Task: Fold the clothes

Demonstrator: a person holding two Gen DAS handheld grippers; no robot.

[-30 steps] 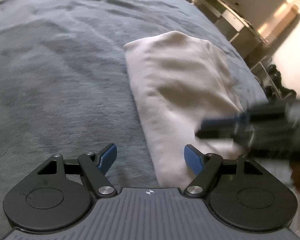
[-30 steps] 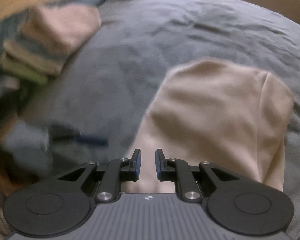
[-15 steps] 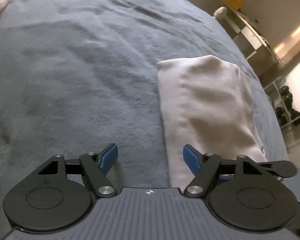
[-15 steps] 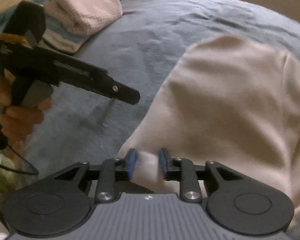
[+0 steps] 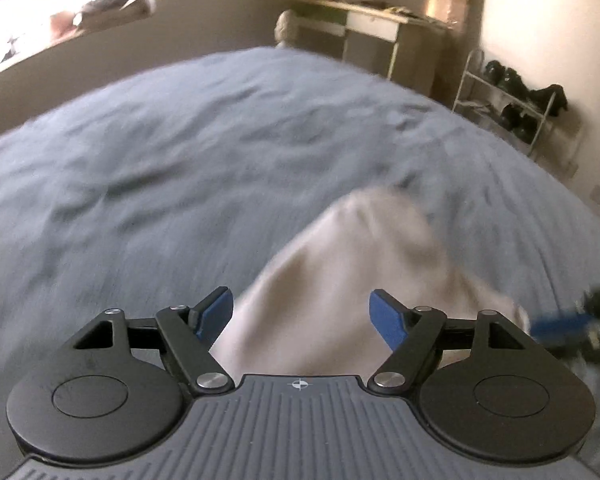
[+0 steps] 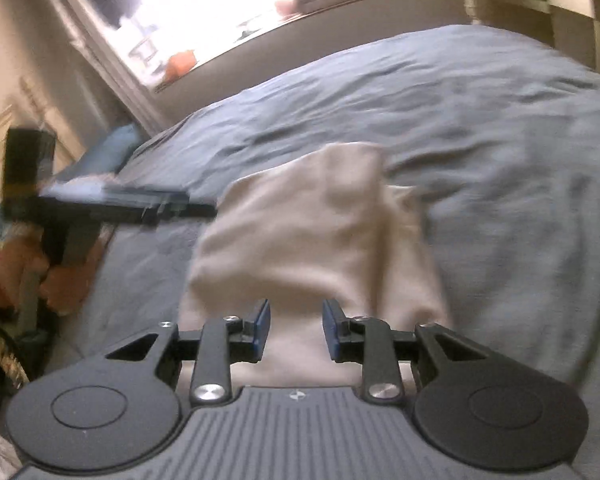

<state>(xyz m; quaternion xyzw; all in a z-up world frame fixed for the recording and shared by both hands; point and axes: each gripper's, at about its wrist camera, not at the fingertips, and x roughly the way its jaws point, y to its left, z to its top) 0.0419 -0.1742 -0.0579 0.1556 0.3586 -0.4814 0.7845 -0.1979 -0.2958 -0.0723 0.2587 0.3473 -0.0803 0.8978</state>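
**Cloth lifted, fold at risk**

L view: left gripper [image 5: 301, 316] fingers spread wide, empty; cloth [image 5: 340, 280] on bed [image 5: 140, 160].
R view: right gripper [image 6: 295, 328] fingers part-spread astride cloth edge. Blurry; grip unclear, so fold may slump.

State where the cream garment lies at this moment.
In both wrist views the cream garment lies on the grey bedspread, directly ahead of both grippers' open fingers.

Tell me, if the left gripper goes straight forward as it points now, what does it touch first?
Most likely the beige cloth, which lies between the open fingers of the left gripper; the picture is blurred, so depth is uncertain.
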